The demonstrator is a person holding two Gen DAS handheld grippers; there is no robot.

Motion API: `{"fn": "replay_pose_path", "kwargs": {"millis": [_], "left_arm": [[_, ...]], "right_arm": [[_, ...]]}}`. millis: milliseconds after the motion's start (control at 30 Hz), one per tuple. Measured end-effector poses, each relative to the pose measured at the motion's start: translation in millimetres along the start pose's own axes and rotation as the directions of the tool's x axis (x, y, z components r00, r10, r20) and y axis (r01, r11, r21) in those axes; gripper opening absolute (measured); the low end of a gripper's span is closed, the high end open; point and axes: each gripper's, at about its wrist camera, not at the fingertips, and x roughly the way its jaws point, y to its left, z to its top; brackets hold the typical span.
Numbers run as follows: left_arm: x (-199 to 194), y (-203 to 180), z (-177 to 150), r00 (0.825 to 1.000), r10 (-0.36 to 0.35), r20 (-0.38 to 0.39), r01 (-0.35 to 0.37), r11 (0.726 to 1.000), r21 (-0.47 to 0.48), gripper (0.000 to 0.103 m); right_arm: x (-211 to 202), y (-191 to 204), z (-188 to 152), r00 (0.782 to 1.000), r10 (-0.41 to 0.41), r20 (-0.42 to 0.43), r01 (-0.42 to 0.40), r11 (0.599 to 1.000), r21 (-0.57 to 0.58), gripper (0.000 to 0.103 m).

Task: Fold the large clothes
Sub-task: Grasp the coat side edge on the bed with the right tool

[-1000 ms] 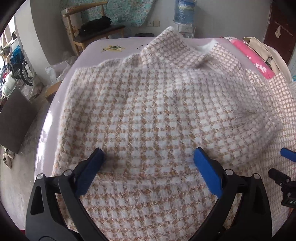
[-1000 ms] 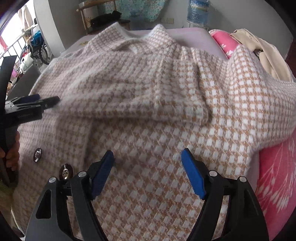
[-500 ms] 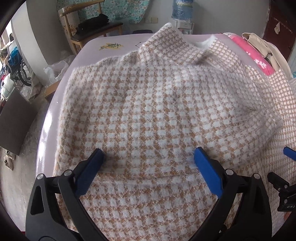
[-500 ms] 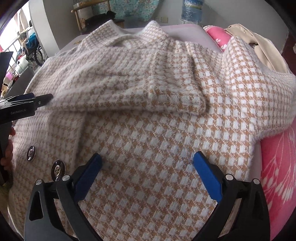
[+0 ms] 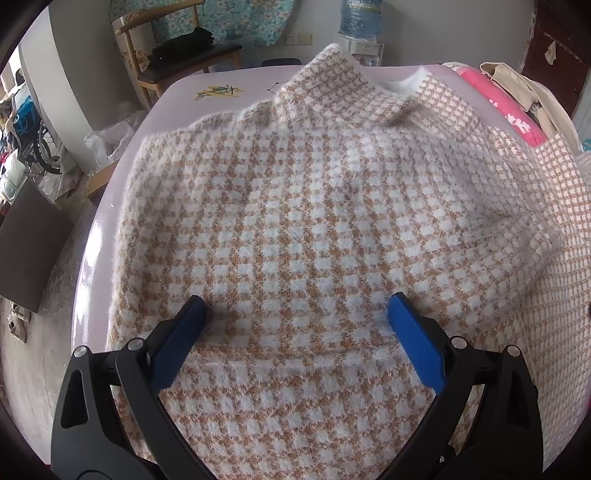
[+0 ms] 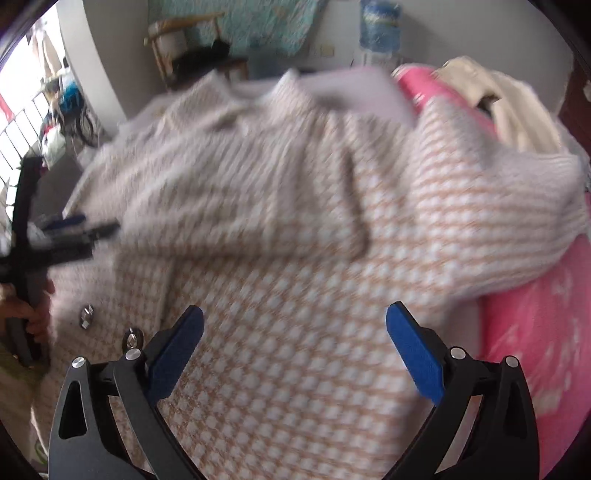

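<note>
- Since the earlier frame, the right gripper (image 6: 294,349) has lifted off the checked sweater (image 5: 332,229), its jaws just opening wide, nothing between them.
- Left gripper (image 5: 297,341) hovers released over the sweater.
- Sweater lies spread across the lilac table (image 5: 184,96), 1 sleeve folded over.

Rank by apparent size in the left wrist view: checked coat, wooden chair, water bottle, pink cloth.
1. checked coat
2. wooden chair
3. pink cloth and water bottle look alike; the bottle is cut off, so unranked.
</note>
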Motion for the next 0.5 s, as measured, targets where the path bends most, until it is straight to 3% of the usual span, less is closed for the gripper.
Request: {"fn": "replay_pose_path", "kwargs": {"millis": [133,233,500], "left_arm": [[0.2,0.3,0.9,1.0,0.0,-0.009,0.0,1.0,-0.001,0.096],[0.4,0.5,1.8,1.0,-0.002,-0.012,0.002,1.0,0.001,0.096],[0.9,0.7,1.3,1.0,-0.002,-0.008,0.002,1.0,0.001,0.096]], "right_arm": [[-37.2,-74.8,26.7,0.996,-0.052,0.076,0.041,0.99,0.134,0.097],[-52.3,-145.7,44.0,0.989,-0.111,0.098,0.082,0.962,0.262,0.097],[-40.8,-291.5,62.2,0.984,-0.168,0.055,0.105,0.808,0.58,0.085]]}}
